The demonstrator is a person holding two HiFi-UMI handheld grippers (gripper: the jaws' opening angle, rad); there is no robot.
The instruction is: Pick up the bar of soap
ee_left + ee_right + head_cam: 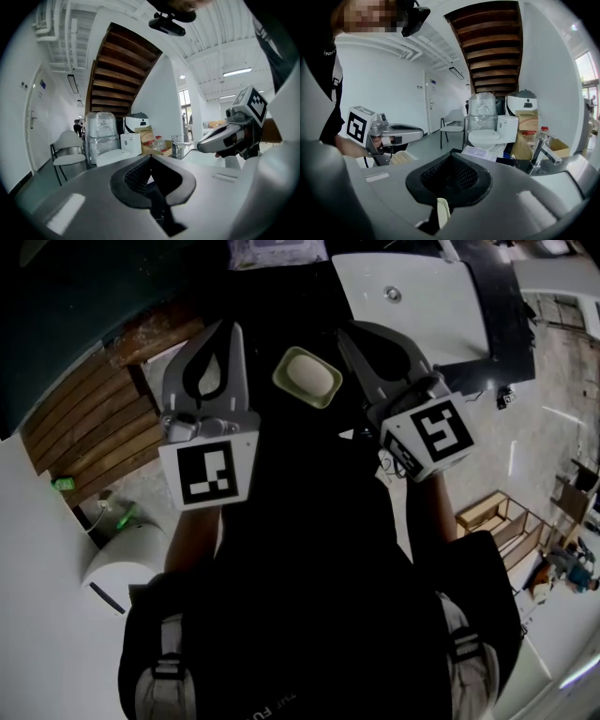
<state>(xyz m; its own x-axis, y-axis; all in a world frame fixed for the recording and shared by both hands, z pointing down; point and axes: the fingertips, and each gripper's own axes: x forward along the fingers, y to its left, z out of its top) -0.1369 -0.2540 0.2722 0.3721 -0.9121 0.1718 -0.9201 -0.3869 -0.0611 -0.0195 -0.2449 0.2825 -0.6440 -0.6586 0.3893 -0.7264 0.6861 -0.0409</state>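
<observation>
White oval bar of soap (309,374) lies in an olive-green rounded soap dish (281,381), untouched. The dish sits on a dark surface (272,334).

Grey left gripper (228,329), with a marker cube, is held up just left of the dish and apart from it. In its own view the left gripper (150,158) has its jaws closed tip to tip, only the moulded hollow open behind the tips, nothing in it.

Grey right gripper (347,334) is just right of the dish, angled toward it, not touching. In its own view the right gripper (451,154) also has its jaws pressed together at the tips, gripping nothing. A cream sliver (443,212) shows through the gap low behind the tips; whether it is dish or soap, can't tell.

The dish lies between the two grippers. A white glossy sink basin (427,310) is beyond the dish to its right.
</observation>
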